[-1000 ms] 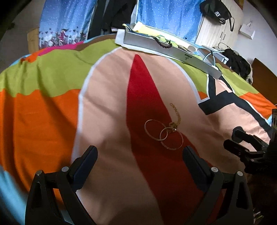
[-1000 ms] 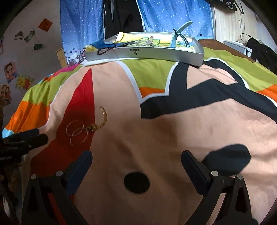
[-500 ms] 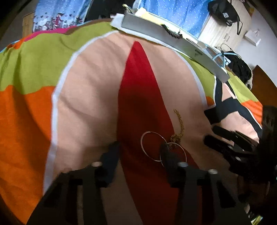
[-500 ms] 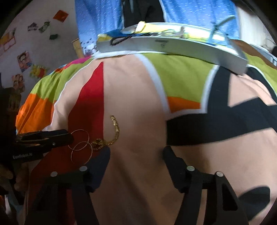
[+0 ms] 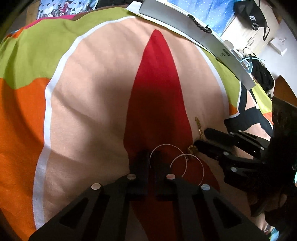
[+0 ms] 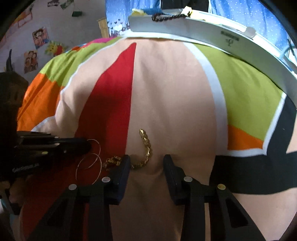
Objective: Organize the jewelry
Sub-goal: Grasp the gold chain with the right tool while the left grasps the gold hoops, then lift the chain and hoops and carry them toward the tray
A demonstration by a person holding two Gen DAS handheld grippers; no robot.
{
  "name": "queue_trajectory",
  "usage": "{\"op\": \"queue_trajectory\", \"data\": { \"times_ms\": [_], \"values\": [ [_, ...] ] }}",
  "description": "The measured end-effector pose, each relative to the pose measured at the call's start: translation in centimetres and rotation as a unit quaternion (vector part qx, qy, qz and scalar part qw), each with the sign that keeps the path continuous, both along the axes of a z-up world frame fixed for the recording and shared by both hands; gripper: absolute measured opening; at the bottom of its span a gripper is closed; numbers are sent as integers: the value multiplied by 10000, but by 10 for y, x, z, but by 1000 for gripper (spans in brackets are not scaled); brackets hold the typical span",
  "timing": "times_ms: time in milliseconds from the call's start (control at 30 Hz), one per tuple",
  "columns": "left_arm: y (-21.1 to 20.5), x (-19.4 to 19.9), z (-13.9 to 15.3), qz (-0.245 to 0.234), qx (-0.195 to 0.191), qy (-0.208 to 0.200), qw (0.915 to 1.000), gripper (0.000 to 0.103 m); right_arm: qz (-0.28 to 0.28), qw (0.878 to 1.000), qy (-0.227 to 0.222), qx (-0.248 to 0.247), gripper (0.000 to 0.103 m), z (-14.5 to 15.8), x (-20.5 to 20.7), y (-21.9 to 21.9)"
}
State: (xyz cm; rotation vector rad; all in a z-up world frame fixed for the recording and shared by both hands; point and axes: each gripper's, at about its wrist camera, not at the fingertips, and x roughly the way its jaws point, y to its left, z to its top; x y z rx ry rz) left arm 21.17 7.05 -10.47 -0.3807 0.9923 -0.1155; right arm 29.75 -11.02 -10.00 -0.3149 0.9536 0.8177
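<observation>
Progress: early; beaded bracelet [image 6: 168, 17] already in the tray [image 6: 204, 33] far ahead, hoops and chain not yet lifted off the bed [image 5: 92, 92].
Left tongs [image 5: 151, 157]: nearly closed, pinching the nearer hoop earring [image 5: 168, 157].
Right tongs [image 6: 146, 161]: half open, straddling the gold chain [image 6: 146, 146], gripping nothing.
Remaining: carry both to the tray.

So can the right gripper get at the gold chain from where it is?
Probably yes: the right gripper is open, with the gold chain lying between its fingers on the bedspread, nothing covering it.
</observation>
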Motion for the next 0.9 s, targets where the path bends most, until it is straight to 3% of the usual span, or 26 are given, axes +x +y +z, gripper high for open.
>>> {"op": "queue_trajectory", "data": {
  "times_ms": [133,200,367,533,900],
  "values": [
    [-6,-2,3,-17,235,-33,9997,2,-87,9999,71,-48,28,-2,6,5],
    [-7,-4,5,5,256,-53,9997,2,-122,9999,57,-44,8,-2,5,4],
    [-10,-10,11,70,287,-109,9995,1,-227,9996,124,112,4,-1,3,-5],
    [-18,-17,23,58,445,-382,9983,1,-411,9980,-166,445,4,14,-7,-25],
    [-20,-8,72,-177,334,-955,9947,0,-708,9896,-773,987,3,65,-7,-55]
  ]
}}
